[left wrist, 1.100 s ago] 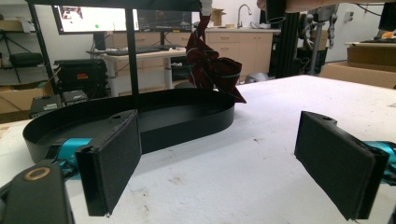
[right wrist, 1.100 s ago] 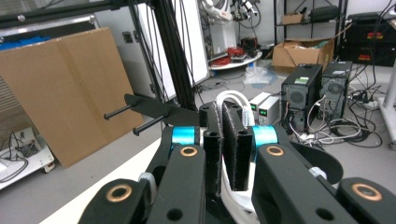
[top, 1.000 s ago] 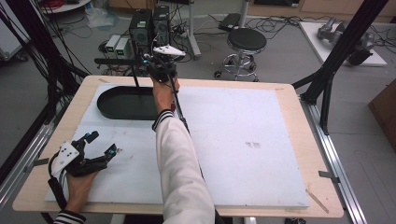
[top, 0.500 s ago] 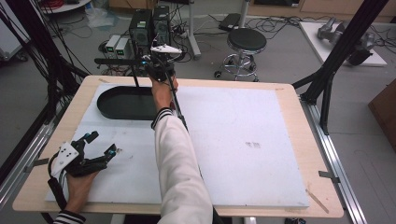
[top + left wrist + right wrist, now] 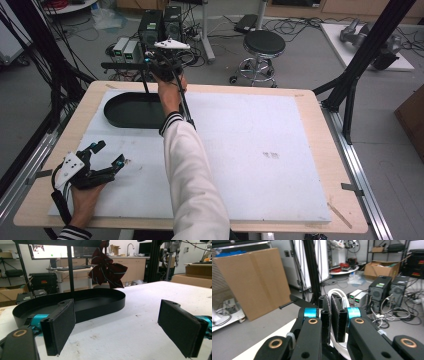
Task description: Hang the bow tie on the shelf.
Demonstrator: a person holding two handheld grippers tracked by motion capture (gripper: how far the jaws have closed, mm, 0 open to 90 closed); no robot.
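A dark red bow with pale stripes (image 5: pixel 107 268) hangs in the air above the far rim of a black oval tray (image 5: pixel 120 110), whose wall (image 5: pixel 100 307) also faces the left gripper view. My right gripper (image 5: pixel 159 65) is held high over the tray's back edge, close to a black rack bar (image 5: pixel 122 65). Its jaws are shut on a white looped band (image 5: pixel 337 293), with the gripper (image 5: pixel 331 300) pointing out over the floor. My left gripper (image 5: pixel 102 159) rests low on the white mat at the front left. It is open (image 5: pixel 117 327) with nothing between its pads (image 5: pixel 61 327).
The rack's upright post (image 5: pixel 70 267) stands just behind the tray. A white mat (image 5: pixel 260 150) covers most of the wooden table (image 5: pixel 330 150). My right sleeve (image 5: pixel 190 170) stretches across the table's middle. Computer cases (image 5: pixel 380 291) and cables lie on the floor beyond the far edge.
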